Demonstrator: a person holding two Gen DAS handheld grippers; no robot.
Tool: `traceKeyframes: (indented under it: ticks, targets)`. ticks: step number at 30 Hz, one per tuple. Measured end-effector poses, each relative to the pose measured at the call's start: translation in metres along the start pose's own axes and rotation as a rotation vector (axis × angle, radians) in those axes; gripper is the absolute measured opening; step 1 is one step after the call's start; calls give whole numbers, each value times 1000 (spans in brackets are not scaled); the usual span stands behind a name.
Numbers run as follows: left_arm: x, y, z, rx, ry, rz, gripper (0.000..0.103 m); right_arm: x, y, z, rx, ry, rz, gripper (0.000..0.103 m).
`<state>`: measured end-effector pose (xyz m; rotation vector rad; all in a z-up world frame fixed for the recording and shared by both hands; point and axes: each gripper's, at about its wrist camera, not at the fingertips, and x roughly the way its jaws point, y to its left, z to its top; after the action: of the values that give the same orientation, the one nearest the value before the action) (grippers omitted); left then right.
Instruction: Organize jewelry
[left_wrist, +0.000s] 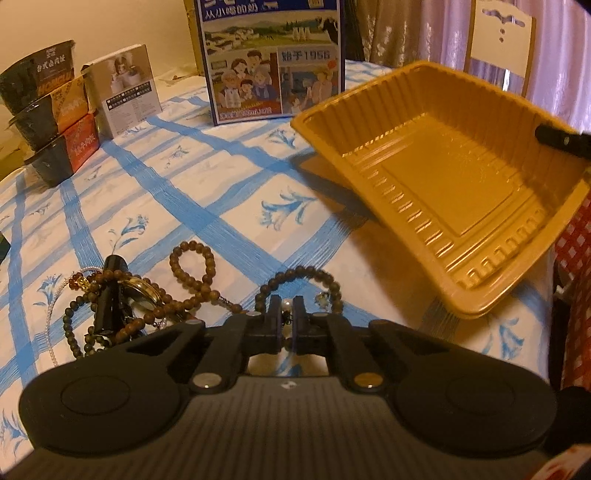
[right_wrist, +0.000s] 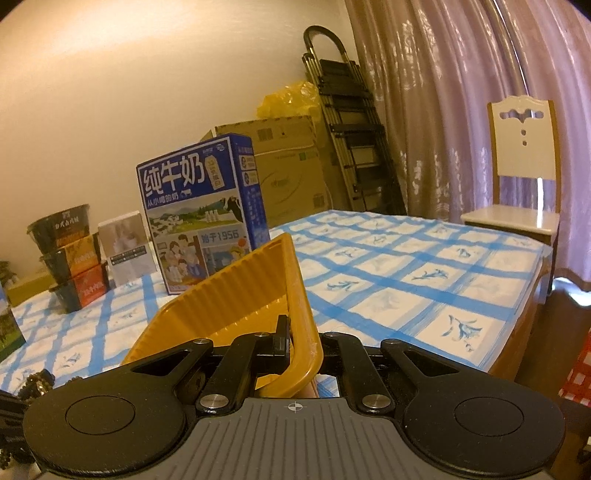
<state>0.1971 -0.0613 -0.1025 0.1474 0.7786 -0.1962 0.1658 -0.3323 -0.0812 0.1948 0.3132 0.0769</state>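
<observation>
While the left gripper (left_wrist: 285, 314) has its fingers closed on a small pale piece among the bead strands (left_wrist: 192, 280), the right gripper (right_wrist: 301, 341) pinches the rim of the gold tray (left_wrist: 443, 177), held tilted above the tabletop (left_wrist: 207, 192). Jewelry: heaped at the near edge, strands looped over a black cylinder (left_wrist: 109, 295). Risk: lifting may drag tangled neighbours; the slanted tray could let pieces slide out, or slip from its thin-rim grip.
</observation>
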Motion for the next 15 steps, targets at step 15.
traceKeyframes:
  ticks: [15]
  targets:
    - [-38, -48, 43, -77, -86, -228, 4, -6, 20, 0, -70, -3, -49, 6]
